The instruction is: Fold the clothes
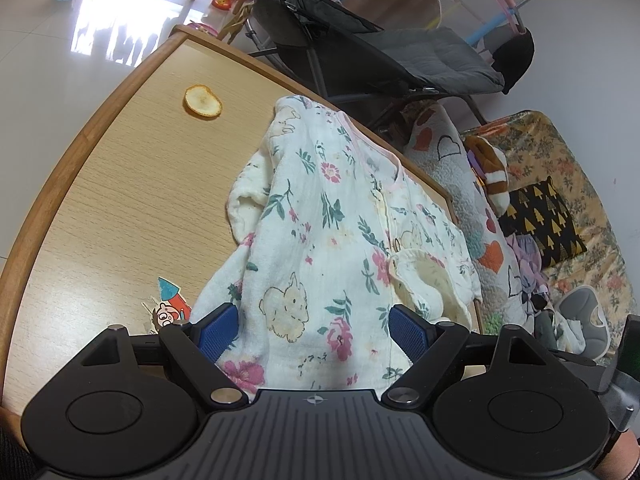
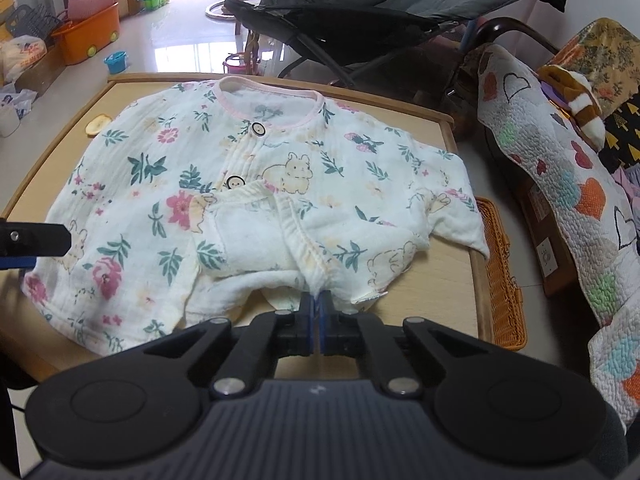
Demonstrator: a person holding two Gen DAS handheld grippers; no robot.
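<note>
A small white baby shirt (image 2: 256,184) with flowers, rabbits and a pink neckline lies front-up on the wooden table (image 2: 448,264), its lower front flap folded back. My right gripper (image 2: 318,304) is shut, its blue pads pinching the shirt's near hem at the button strip. My left gripper (image 1: 314,332) stands open over the shirt's (image 1: 320,240) left side, its pads wide apart and gripping nothing. One finger of the left gripper (image 2: 36,240) shows at the left edge of the right wrist view.
A dried fruit slice (image 1: 202,102) and a cartoon sticker (image 1: 168,310) sit on the table (image 1: 120,200) left of the shirt. An orange wicker basket (image 2: 502,276) and a quilt-covered chair (image 2: 560,184) stand at the right. A dark folding recliner (image 2: 360,20) is behind the table.
</note>
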